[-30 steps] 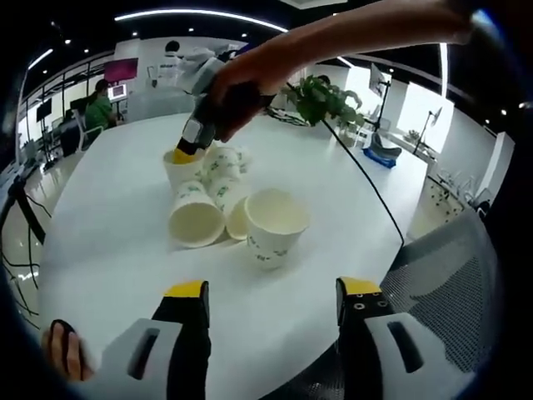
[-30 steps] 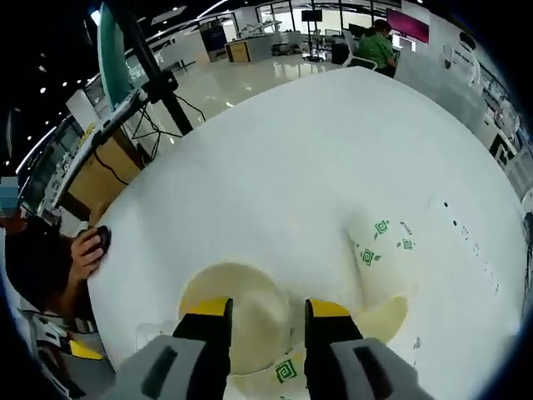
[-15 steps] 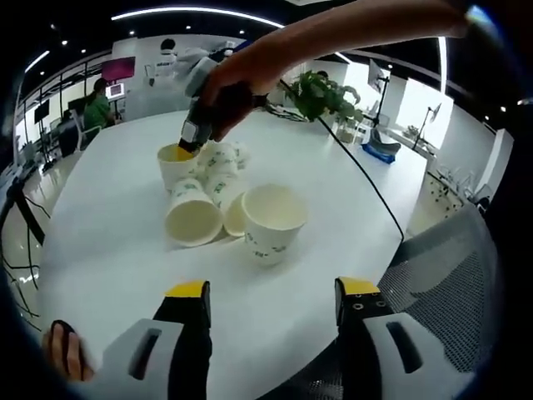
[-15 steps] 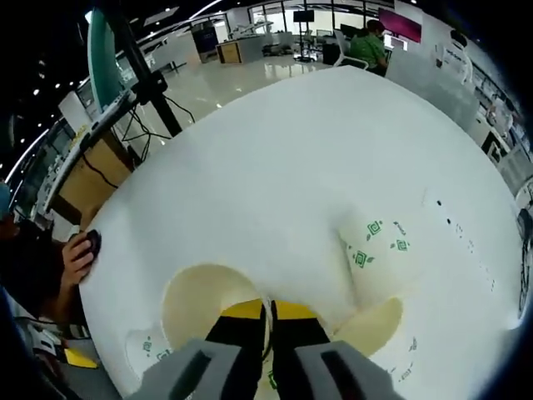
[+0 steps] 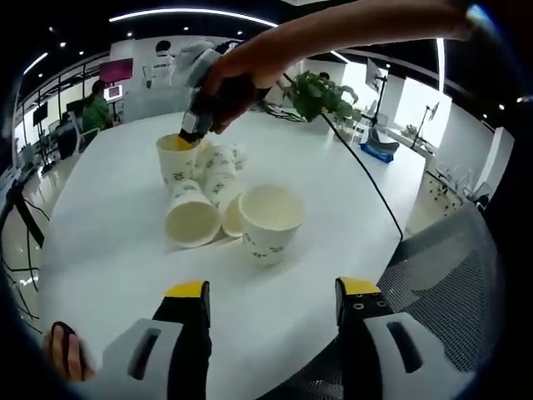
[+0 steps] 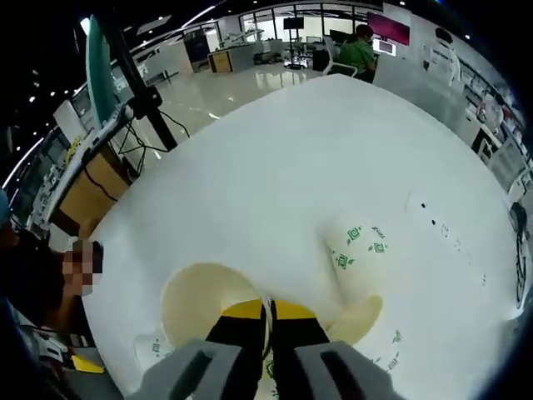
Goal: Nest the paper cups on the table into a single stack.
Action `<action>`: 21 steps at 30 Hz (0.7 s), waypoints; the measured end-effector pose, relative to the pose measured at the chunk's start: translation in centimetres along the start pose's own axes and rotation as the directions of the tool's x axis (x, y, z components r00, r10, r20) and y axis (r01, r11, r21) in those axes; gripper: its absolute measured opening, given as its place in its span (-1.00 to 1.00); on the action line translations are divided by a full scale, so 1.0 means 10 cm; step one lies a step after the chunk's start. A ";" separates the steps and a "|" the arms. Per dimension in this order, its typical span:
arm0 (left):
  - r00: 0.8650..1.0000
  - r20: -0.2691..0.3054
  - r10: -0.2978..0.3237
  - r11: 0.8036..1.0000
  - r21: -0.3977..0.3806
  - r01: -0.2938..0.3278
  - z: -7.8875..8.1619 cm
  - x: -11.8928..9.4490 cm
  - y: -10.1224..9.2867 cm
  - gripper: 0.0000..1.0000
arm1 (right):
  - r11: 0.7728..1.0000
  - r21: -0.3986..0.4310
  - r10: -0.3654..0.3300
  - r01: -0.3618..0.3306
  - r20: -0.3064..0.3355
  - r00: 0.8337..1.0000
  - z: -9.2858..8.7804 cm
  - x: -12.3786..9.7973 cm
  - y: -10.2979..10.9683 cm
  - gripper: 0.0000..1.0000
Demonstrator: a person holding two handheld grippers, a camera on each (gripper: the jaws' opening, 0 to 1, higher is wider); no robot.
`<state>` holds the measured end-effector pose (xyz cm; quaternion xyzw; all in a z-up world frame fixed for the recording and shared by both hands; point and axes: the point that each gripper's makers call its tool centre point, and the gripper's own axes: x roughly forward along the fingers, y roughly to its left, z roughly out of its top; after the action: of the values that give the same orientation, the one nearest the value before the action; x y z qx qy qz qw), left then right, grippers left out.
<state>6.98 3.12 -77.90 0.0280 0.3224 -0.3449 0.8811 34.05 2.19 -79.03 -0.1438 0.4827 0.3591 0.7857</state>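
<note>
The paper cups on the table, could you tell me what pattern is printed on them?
White paper cups carry small green square motifs, clearest in the left gripper view.

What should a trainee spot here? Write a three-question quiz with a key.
1. True or false: the left gripper is open and holds nothing.
2. The right gripper is shut on: A) the rim of a cup; B) a plant leaf; C) a cable.
3. Fill in: in the left gripper view, the near cup stands ____, mouth up.
Key: 1 true; 2 A; 3 upright.
</note>
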 end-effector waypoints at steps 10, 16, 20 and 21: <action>0.999 -0.020 -0.033 0.997 0.069 0.034 -0.05 0.04 -0.13 0.20 | 0.999 -0.028 -0.022 0.024 0.050 0.998 0.05 -0.35 0.00 -1.00; 0.997 -0.039 -0.067 0.982 0.173 0.073 -0.08 0.05 -0.29 0.20 | 0.999 -0.032 -0.040 0.043 0.078 0.996 0.05 -0.57 0.03 -1.00; 0.995 -0.064 -0.078 0.959 0.267 0.092 -0.12 0.05 -0.39 0.20 | 0.998 -0.037 -0.047 0.050 0.099 0.994 0.09 -0.64 0.04 -1.00; 0.995 -0.061 -0.085 0.957 0.273 0.098 -0.12 0.05 -0.42 0.20 | 0.998 -0.036 -0.046 0.050 0.106 0.993 0.09 -0.69 0.05 -1.00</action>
<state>3.97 -0.07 -78.43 0.1438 0.2935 -0.4260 0.8436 32.39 0.16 -72.59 -0.1516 0.4301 0.3566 0.8154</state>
